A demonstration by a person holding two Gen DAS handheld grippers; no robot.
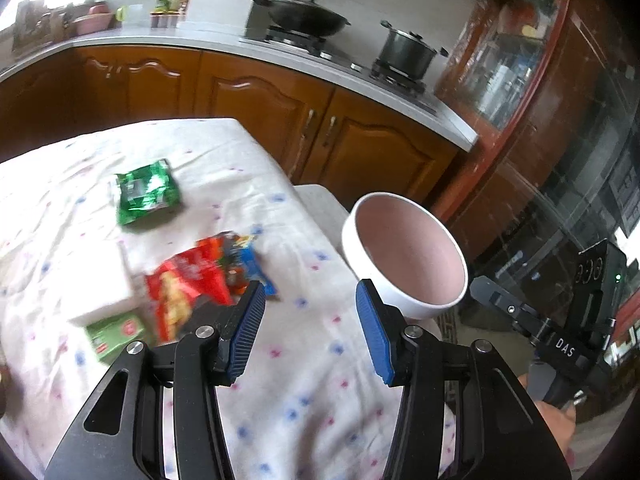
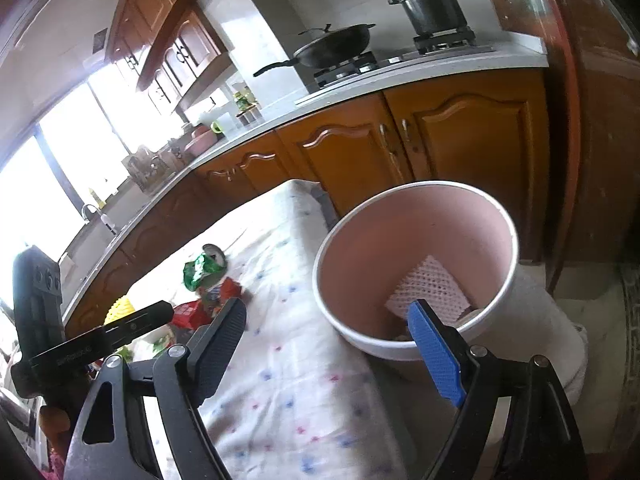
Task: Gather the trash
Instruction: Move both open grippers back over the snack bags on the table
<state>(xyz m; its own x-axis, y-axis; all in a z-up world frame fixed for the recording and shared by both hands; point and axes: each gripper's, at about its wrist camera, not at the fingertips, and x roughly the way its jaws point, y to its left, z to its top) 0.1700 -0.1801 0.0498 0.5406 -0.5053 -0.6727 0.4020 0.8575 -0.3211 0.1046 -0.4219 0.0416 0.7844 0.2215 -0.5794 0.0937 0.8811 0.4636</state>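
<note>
Snack wrappers, a green packet (image 1: 147,191) and a red one (image 1: 188,292), lie on the dotted tablecloth (image 1: 304,392) beside the white bin (image 2: 416,264), which holds a foam net (image 2: 432,288). Left gripper (image 1: 310,332) and right gripper (image 2: 332,356) both gape empty

Black-framed tool (image 1: 310,320) with blue ribbed pads (image 1: 374,332), silver screws
</note>
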